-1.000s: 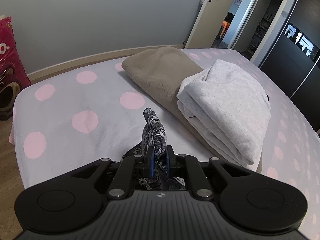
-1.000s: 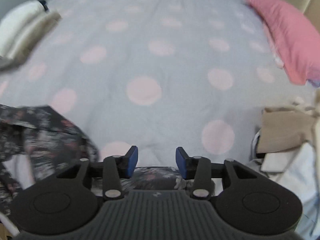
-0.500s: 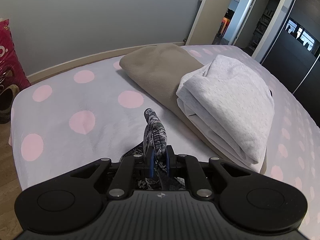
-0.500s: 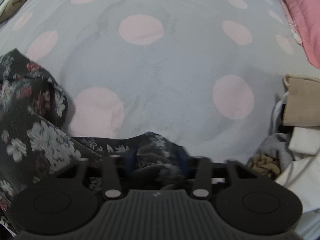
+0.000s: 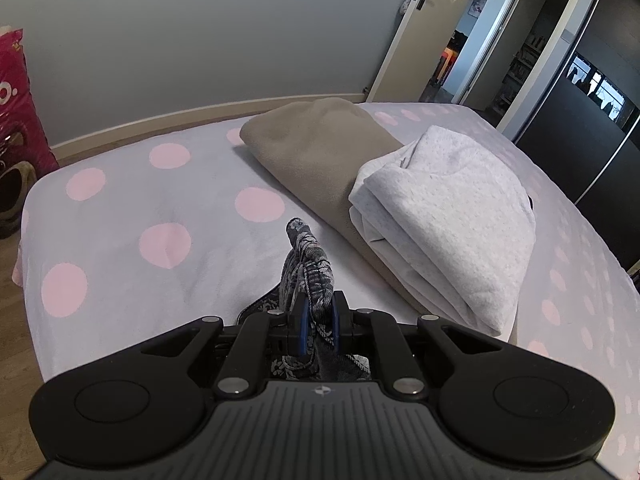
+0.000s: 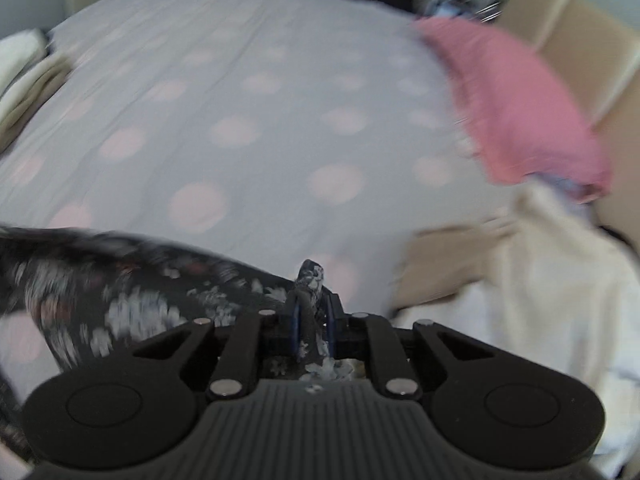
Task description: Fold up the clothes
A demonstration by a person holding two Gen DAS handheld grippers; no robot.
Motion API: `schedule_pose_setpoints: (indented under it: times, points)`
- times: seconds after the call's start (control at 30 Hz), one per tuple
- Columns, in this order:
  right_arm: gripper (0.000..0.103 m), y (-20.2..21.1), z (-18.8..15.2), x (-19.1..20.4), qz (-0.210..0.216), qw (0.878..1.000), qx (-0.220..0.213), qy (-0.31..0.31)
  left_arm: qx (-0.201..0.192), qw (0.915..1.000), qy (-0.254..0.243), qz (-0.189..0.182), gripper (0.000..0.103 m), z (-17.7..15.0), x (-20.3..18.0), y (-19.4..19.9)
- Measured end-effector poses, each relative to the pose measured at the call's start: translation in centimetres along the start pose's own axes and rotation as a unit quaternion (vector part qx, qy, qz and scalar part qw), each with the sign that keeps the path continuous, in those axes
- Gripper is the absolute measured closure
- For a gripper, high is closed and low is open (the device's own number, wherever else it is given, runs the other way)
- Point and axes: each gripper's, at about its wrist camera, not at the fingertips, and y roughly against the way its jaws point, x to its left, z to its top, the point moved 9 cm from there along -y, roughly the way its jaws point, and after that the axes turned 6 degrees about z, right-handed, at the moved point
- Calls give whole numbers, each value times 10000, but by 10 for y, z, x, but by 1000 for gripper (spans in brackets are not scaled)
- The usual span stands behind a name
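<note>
A dark floral garment point(image 6: 132, 288) stretches to the left in the right wrist view, over the grey bed with pink dots point(image 6: 256, 120). My right gripper point(image 6: 310, 312) is shut on a bunched edge of it. My left gripper point(image 5: 316, 312) is shut on another bunched part of the floral garment point(image 5: 306, 264), held above the bed point(image 5: 160, 208). A folded beige garment point(image 5: 312, 148) and a folded white garment point(image 5: 448, 208) lie ahead and to the right of the left gripper.
A pile of unfolded white and beige clothes point(image 6: 520, 272) lies right of the right gripper, with a pink cloth point(image 6: 508, 100) behind it. A grey wall point(image 5: 200, 40), an open door point(image 5: 416, 32) and a dark wardrobe point(image 5: 580, 120) stand beyond the bed. A pink bag point(image 5: 16, 100) stands at the left.
My right gripper went from open to shut on the floral garment's edge and lifted it; its view has tilted up. My left gripper keeps its hold with little shift.
</note>
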Motion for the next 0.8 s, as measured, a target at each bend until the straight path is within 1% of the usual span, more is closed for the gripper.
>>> schedule_pose_setpoints:
  times: [0.1,0.2,0.27,0.4,0.5,0.6,0.63,0.7,0.8]
  points:
    - [89,8,11,-16,-51,9996,-191,-206,29,9998,-201,-36,94,1,-16,-4]
    - [89,2,16,-15,-171,9997,-145,-110,-68,9982,-584,83,94,5,-38,-10]
    - [89,-5,14,-13,-217,9997,-68,-94,-55,9972,-723,156,94,5,-49,-19]
    - [89,-41,17,-9,-273,9993,122,-225,-65,9934,-1130,212,93,2,-72,-43]
    - [89,-68,23,-9,-346,9987,176,-318,-72,9895,-1439,103,93,-2,-88,-59]
    - [89,-87,29,-7,-412,9984,172,-345,26,9872,-1592,-98,91,-7,-98,-74]
    - [89,-92,30,-5,-432,9983,183,-342,91,9870,-1590,-212,90,-9,-100,-78]
    - [88,-102,33,-2,-466,9982,217,-318,258,9866,-1547,-443,85,-13,-102,-84]
    - [85,-113,32,0,-516,9979,286,-261,409,9865,-1471,-588,79,-14,-101,-85]
